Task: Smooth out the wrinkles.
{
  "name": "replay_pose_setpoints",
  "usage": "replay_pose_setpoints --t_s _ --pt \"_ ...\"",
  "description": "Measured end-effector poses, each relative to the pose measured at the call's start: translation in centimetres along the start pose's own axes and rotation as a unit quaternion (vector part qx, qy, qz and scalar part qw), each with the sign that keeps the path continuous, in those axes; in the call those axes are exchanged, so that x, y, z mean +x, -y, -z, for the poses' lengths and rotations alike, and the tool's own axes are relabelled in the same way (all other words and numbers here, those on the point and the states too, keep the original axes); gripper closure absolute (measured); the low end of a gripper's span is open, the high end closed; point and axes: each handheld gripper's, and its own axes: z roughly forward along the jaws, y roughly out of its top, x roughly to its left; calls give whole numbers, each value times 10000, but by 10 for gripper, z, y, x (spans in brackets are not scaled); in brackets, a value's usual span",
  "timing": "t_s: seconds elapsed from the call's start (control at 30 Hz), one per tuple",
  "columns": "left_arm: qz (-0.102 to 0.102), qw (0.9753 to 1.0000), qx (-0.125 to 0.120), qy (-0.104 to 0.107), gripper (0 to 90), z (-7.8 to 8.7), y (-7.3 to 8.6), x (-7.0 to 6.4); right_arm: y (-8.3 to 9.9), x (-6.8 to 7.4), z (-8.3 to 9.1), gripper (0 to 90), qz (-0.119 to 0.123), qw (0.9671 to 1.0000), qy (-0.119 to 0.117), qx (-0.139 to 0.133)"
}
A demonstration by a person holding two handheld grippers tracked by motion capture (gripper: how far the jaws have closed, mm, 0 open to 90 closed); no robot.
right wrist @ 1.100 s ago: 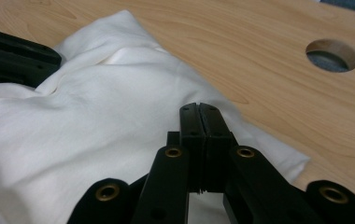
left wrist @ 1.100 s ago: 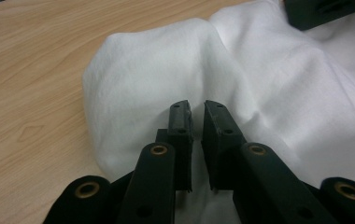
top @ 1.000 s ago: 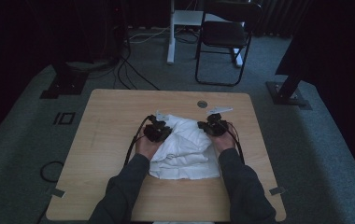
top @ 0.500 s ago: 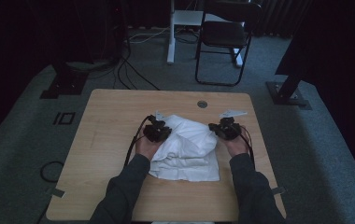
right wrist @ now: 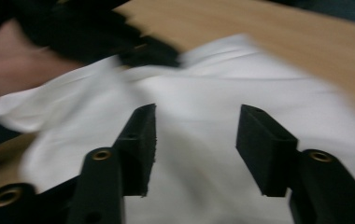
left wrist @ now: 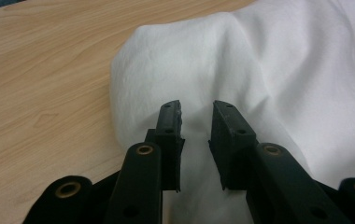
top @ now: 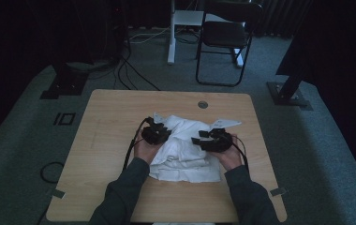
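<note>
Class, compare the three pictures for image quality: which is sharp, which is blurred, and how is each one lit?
High view: dim, with the room behind the table dark, but steady. Left gripper view: bright and sharp, showing the weave of the white cloth and the wood grain clearly. Right gripper view: smeared by motion blur, so the cloth edges and the other hand look soft.

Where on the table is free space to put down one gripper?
The table is bare left of the white cloth, from the left gripper to the left edge, and along the far edge around the round grommet. The middle is crowded: cloth, both hands, right gripper.
</note>
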Motion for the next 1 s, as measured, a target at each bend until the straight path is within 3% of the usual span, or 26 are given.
replay_pose_setpoints --t_s 0.03,0.13,0.17,0.2,0.23,0.27,0.33,0.5,0.57,0.6,0.73,0.8,0.83,0.9,0.93,1.0 --pt "-19 10000 2 4 731 2 0 0 3 7 -5 448 90 9998 -175 37" --pt "-3 10000 -12 7 729 2 1 0 7 14 -13 455 241 9993 -222 169" --pt "12 10000 -22 14 729 2 1 0 8 16 -16 497 274 9991 -214 224" --pt "39 10000 -37 19 727 2 2 0 13 18 -20 764 427 9979 -307 380" --pt "58 10000 -41 23 723 2 2 1 14 19 -20 846 457 9976 -310 422" --pt "71 10000 -47 28 720 2 3 1 15 19 -18 866 487 9973 -328 446" --pt "72 10000 -44 29 715 3 3 2 17 20 -15 870 527 9971 -366 405" --pt "91 10000 -4 18 714 2 4 4 26 22 23 875 779 9957 -416 267" --pt "76 10000 21 27 714 2 4 3 29 21 29 875 818 9954 -419 268" --pt "61 10000 33 20 711 1 5 3 35 21 37 875 882 9948 -380 329" --pt "100 9999 22 90 697 1 7 1 51 13 40 864 940 9920 -436 726" --pt "63 10000 11 70 692 3 6 -2 58 8 40 796 857 9916 -436 862" --pt "41 10000 -21 62 692 4 6 -4 59 6 41 709 779 9929 -365 818" --pt "0 9999 -57 82 691 6 5 -7 54 3 47 621 649 9958 -282 575" --pt "8 9999 -82 90 691 7 4 -8 50 2 50 591 555 9973 -272 406" --pt "18 9999 -101 96 691 7 4 -8 37 1 52 588 422 9990 -40 157"
